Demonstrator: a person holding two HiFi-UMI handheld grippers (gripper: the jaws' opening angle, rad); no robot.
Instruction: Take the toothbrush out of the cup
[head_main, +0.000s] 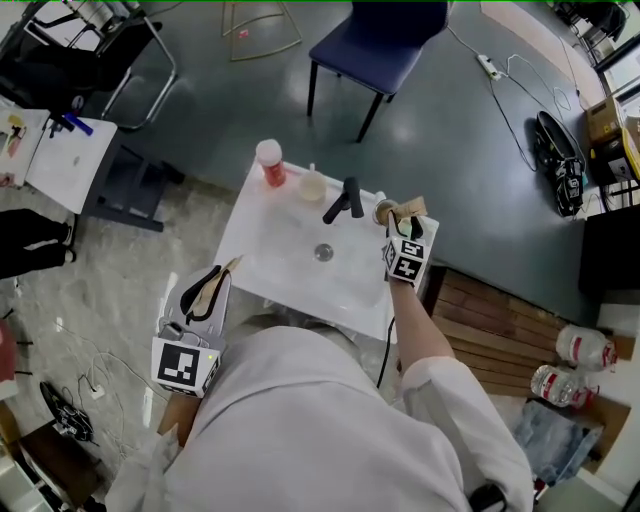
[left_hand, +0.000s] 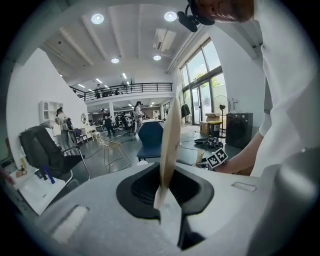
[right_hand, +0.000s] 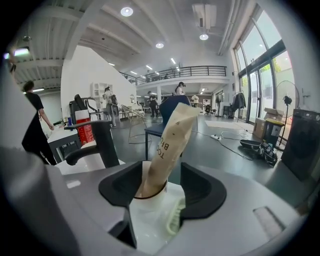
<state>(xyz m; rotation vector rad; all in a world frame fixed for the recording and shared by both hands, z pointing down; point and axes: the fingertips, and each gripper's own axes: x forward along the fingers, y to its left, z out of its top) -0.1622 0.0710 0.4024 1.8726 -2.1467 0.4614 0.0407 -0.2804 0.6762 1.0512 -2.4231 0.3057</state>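
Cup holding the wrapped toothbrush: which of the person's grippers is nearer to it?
Right. The right gripper has open jaws either side of the cup; the left gripper is well away, off the basin's near left corner, shut on a beige packet.

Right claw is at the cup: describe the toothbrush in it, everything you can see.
Only its wrapper shows: the toothbrush is in a brown paper sleeve with dark print. Its lower end sits inside the white cup, the rest leaning up and to the right, well above the rim. The open right claw has a jaw on either side, neither pressing it. The cup stands at the basin's right edge, beside the black tap.
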